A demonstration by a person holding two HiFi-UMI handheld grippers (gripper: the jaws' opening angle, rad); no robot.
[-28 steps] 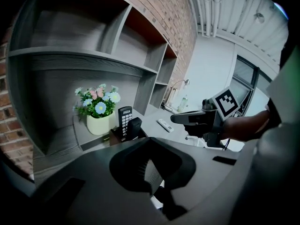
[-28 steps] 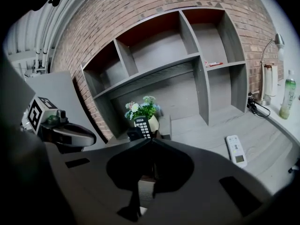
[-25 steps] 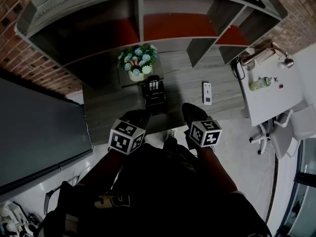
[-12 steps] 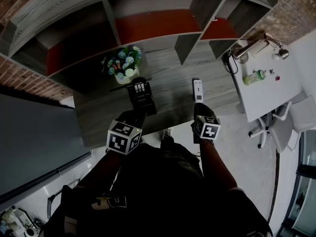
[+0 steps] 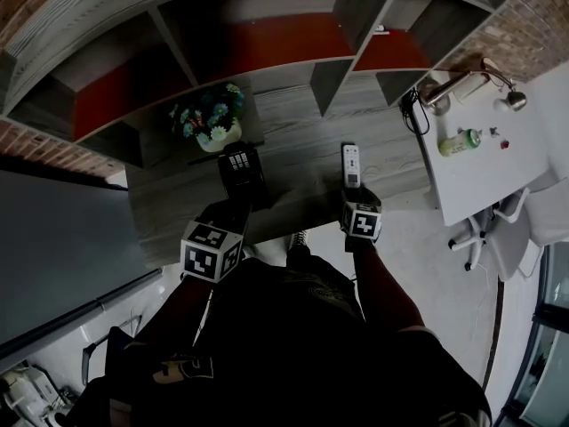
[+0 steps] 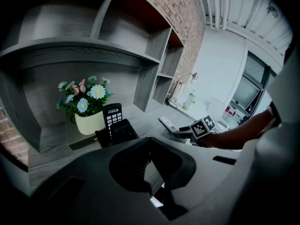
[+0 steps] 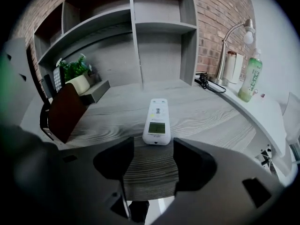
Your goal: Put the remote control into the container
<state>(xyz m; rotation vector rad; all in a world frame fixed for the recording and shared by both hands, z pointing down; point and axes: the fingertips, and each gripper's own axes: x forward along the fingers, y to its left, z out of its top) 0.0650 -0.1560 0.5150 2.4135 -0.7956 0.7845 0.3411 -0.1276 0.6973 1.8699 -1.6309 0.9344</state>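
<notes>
1. White remote control [image 7: 157,121] lies on the counter [image 7: 211,114] at 12 o'clock, just beyond the right tool [image 7: 153,146]; its jaws have just spread, with nothing between.
2. Left tool [image 6: 151,172] is pressed together, empty.

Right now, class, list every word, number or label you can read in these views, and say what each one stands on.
Nothing can be read well enough to quote.
Black remote: white print above the keys, too small to read.
White remote: screen and buttons, marks blurred.
Bottle: green label, print blurred.
</notes>
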